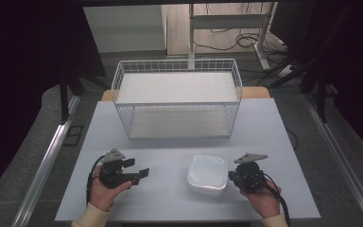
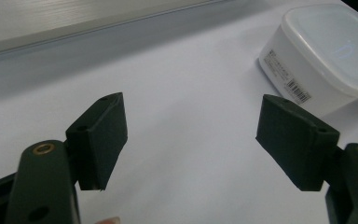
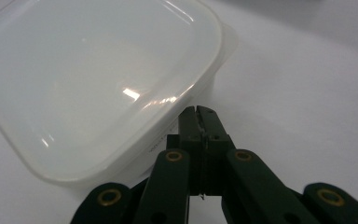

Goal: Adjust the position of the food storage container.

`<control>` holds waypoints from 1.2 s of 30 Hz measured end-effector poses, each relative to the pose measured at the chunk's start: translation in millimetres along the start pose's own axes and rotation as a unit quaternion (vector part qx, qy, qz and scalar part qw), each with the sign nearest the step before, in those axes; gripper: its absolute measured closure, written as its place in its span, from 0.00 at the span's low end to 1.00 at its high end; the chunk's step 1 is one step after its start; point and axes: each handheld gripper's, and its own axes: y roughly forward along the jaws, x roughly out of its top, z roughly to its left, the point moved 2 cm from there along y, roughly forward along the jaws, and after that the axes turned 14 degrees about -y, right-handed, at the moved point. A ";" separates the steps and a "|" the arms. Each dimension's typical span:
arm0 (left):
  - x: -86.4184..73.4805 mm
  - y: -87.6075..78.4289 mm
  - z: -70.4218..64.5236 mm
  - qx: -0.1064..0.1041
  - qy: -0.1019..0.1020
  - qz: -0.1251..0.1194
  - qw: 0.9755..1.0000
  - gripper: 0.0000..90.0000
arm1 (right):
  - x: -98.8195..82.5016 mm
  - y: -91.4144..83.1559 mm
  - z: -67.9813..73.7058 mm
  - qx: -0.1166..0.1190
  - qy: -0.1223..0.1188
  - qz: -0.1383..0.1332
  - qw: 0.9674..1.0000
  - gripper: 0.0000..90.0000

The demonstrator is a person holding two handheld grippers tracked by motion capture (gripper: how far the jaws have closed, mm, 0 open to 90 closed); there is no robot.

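A: What is hard to make out?

B: The container's (image 3: 98, 79) contents; its milky lid hides them, and its label print is too small to read.

A: And around it?

B: The right tongs (image 3: 199, 112), pressed together and empty, sit just beside its wall. The left tongs (image 2: 191, 135) gape wide, holding nothing. Farther back on the surface (image 1: 170, 156), a white wire basket (image 1: 177, 97) stands well apart.

A: The container itself?

B: Squarish, translucent white, rounded corners, between the two tongs.

The high view is dim and soft, dark at both sides, with light falling mainly on the pale table (image 1: 170, 161). The gripper views are brighter; glare spots sit on the lidded plastic container (image 3: 98, 79), whose near edge is blurred. Faint soft shadows lie under the container.
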 end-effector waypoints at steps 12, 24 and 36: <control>0.6 -1.6 2.1 0.000 -0.003 -0.003 1.000 0.26 | 6.4 1.0 8.6 0.015 -0.013 -0.007 1.000 1.00; 0.2 0.3 1.9 0.004 -0.002 0.000 1.000 0.26 | 21.9 17.4 -35.4 -0.001 0.001 -0.032 0.999 1.00; -0.3 -0.2 0.4 0.003 0.000 -0.001 1.000 0.26 | 35.4 28.6 -25.5 0.018 -0.044 -0.037 0.998 1.00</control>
